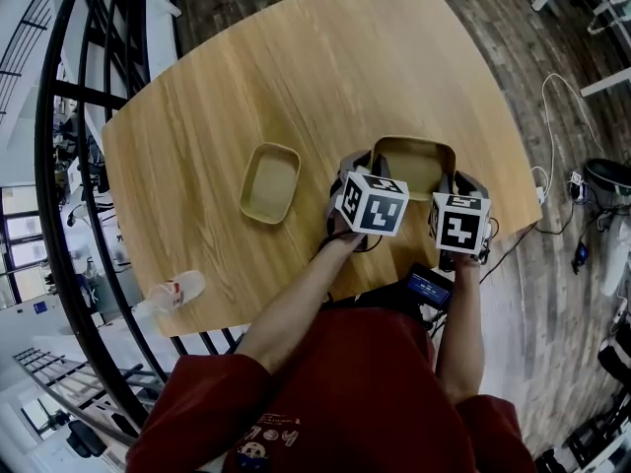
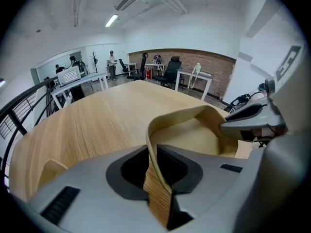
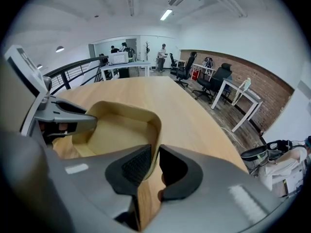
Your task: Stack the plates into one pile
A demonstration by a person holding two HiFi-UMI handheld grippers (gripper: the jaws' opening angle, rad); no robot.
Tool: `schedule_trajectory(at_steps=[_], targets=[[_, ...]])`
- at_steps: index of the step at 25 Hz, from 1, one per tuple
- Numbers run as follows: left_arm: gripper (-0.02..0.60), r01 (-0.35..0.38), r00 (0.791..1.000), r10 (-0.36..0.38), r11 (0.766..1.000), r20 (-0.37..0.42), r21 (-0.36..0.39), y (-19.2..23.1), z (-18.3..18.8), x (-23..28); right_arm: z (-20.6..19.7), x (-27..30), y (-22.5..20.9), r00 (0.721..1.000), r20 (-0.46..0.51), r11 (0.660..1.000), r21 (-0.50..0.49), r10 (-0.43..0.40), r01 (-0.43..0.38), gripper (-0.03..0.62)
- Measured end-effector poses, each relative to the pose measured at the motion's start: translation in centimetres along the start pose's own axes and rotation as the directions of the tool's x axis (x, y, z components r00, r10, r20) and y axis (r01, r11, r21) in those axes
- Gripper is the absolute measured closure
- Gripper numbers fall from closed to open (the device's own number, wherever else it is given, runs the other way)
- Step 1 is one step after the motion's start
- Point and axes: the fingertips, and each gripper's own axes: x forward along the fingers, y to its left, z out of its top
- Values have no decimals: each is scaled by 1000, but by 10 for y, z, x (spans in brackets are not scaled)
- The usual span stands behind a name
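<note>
target plate [image 1: 270, 182] sits left on the surface [image 1: 296, 57]; left hand-held gripper [image 1: 355, 163] pinches the left rim of the right plate [image 1: 414, 156], right hand-held gripper [image 1: 463, 180] its right rim. Lift both sides level, carry left, lower square into target plate

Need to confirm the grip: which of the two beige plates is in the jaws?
The larger plate, nearer the person: the left gripper and right gripper each clamp its rim on opposite sides. The smaller plate lies apart on the table, untouched.
</note>
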Motion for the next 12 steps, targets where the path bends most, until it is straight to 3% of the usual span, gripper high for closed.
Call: schedule_trajectory(at_steps=[6, 12], targets=[[525, 7, 1000, -7, 1000, -8, -8, -1, 3, -2, 4, -3, -2, 1000, -12, 1000, -8, 20, -20, 533], [519, 16, 997, -14, 999, -71, 30, -2, -8, 4, -7, 1, 1, 994, -104, 999, -17, 27, -29, 531]])
